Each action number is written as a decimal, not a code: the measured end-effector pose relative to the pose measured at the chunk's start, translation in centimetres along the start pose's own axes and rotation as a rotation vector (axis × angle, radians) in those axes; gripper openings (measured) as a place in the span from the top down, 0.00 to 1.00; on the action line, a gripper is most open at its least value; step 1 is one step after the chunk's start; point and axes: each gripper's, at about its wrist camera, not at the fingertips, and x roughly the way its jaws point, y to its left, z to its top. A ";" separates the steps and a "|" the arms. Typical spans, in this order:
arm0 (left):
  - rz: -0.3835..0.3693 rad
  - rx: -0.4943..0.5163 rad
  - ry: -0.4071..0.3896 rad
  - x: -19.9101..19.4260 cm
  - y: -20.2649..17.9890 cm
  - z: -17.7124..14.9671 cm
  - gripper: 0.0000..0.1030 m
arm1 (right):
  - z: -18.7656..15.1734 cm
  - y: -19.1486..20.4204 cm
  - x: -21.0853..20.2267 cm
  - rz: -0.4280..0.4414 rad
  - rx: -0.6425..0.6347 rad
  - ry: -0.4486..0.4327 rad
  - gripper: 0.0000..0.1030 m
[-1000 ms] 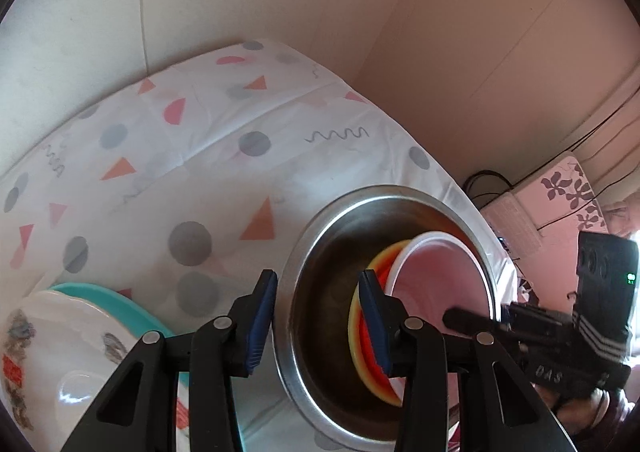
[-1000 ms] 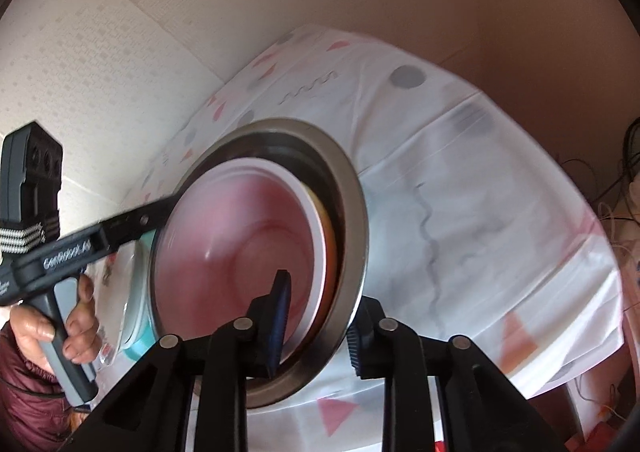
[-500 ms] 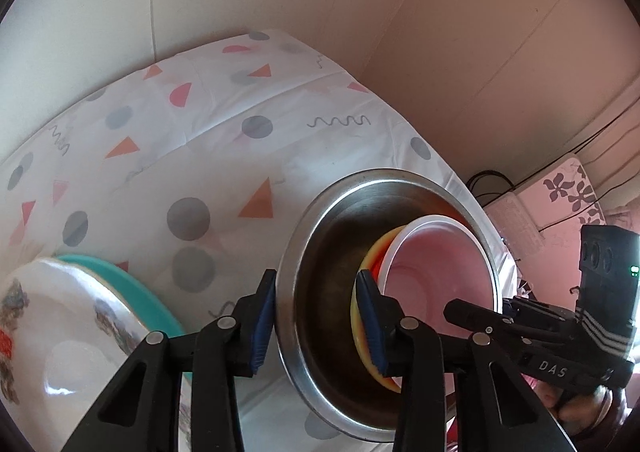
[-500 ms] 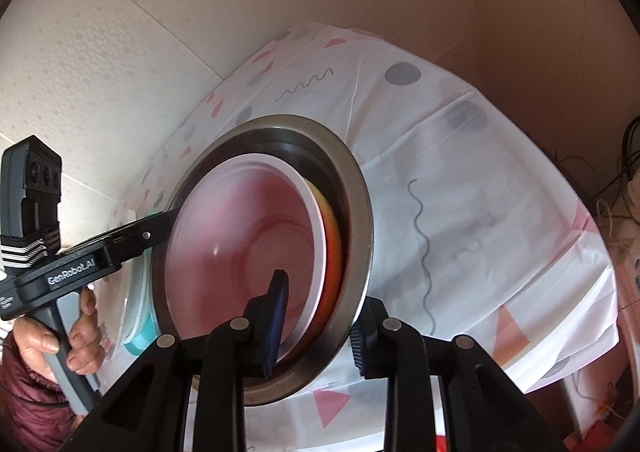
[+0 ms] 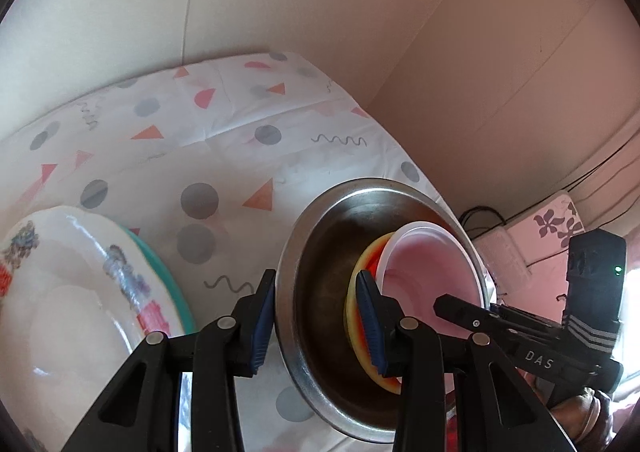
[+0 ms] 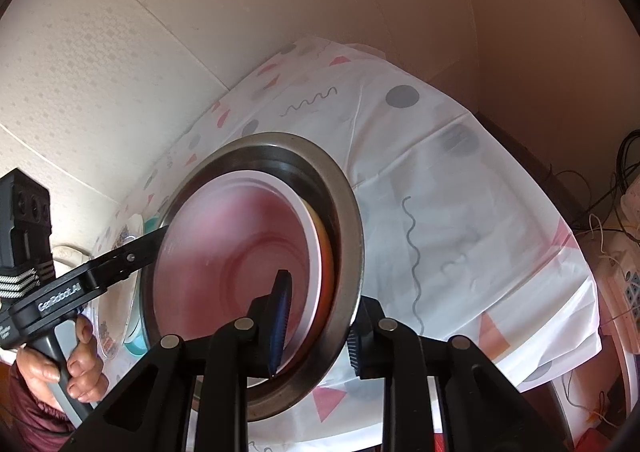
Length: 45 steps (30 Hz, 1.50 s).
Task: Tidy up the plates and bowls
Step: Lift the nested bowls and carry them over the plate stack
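Note:
A large steel bowl [image 5: 320, 292] holds a yellow-orange bowl [image 5: 354, 316] and a pink bowl [image 5: 432, 272] nested inside it. My left gripper [image 5: 316, 320] is shut on the steel bowl's near rim, one finger outside, one inside. In the right wrist view my right gripper [image 6: 316, 320] is shut on the opposite rim of the steel bowl [image 6: 348, 252], with the pink bowl [image 6: 240, 252] filling its inside. The bowl stack is tilted and held above the patterned tablecloth [image 5: 200, 156].
A white patterned plate [image 5: 72, 292] lies on a teal plate [image 5: 168, 280] at the left of the table. The wall is close behind. The table's right edge [image 6: 560, 252] drops off to cables and a pink flowered box [image 5: 556, 228].
The steel bowl with its nested bowls has been carried up and to the right between both grippers. The white plate now looms larger at the left.

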 end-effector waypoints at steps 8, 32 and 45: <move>0.021 -0.004 -0.078 -2.5 -0.3 -0.8 0.63 | 0.0 1.1 -0.7 0.011 -0.035 -0.013 0.76; 0.085 -0.157 -0.261 -11.6 5.7 -2.9 0.63 | 2.0 11.0 -0.6 0.114 -0.254 -0.002 0.76; 0.193 -0.315 -0.321 -16.1 13.3 -6.4 0.63 | 1.5 20.1 4.5 0.169 -0.432 0.079 0.76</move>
